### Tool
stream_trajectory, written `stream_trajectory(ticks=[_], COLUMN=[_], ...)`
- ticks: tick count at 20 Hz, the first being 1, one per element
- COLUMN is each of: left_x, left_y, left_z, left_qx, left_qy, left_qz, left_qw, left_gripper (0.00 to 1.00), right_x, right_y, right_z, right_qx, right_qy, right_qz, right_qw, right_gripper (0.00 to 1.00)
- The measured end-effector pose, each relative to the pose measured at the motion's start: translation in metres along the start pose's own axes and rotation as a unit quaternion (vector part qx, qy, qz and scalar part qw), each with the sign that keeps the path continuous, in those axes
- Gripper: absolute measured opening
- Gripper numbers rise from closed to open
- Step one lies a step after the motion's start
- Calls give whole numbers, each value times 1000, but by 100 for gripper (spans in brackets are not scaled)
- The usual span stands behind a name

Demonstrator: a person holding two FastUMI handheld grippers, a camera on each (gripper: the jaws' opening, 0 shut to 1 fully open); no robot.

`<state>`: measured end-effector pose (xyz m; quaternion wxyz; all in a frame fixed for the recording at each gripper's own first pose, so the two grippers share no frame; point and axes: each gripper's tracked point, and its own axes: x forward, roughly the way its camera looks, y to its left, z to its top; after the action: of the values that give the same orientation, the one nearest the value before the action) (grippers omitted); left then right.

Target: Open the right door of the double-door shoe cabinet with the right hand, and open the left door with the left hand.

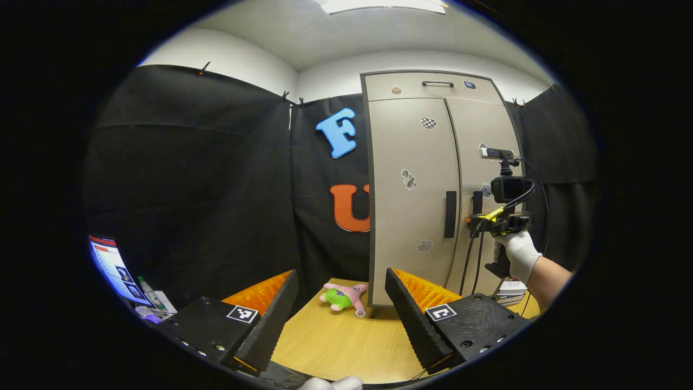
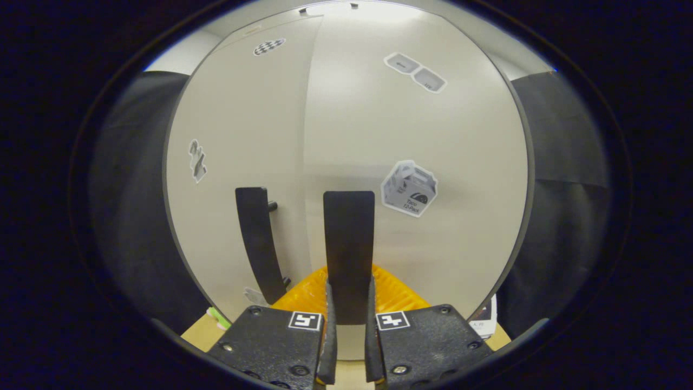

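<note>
The beige double-door shoe cabinet stands on the wooden table with both doors flush and closed. Each door carries a black vertical handle: the left door's handle and the right door's handle. My right gripper, held by a white-gloved hand, is shut on the right door's handle, which runs up between its fingers. The same gripper also appears in the left gripper view, against that handle. My left gripper is open and holds nothing, well short of the cabinet and left of its left door.
A pink and green plush toy lies on the table at the cabinet's left foot. A drawer with a handle tops the cabinet. A lit screen and a bottle sit far left. Small boxes lie to the cabinet's right.
</note>
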<state>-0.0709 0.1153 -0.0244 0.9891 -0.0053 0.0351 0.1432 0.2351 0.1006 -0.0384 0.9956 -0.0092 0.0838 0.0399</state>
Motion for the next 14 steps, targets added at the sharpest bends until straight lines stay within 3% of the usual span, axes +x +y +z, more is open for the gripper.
stream_trajectory(ticks=[1,14], left_x=[-1,-18], left_y=[0,-22], left_z=[0,-13], left_qx=[1,-18], left_qy=[0,-4], left_qz=[-2,-57], left_qw=[1000,998], left_gripper=[96,96], right_x=[-8,-91], right_y=[-2,-41], right_z=[0,-15], right_qx=[-2,9], right_qy=[0,0], right_qz=[1,4], right_qw=[1000,1000], right_gripper=[24,22])
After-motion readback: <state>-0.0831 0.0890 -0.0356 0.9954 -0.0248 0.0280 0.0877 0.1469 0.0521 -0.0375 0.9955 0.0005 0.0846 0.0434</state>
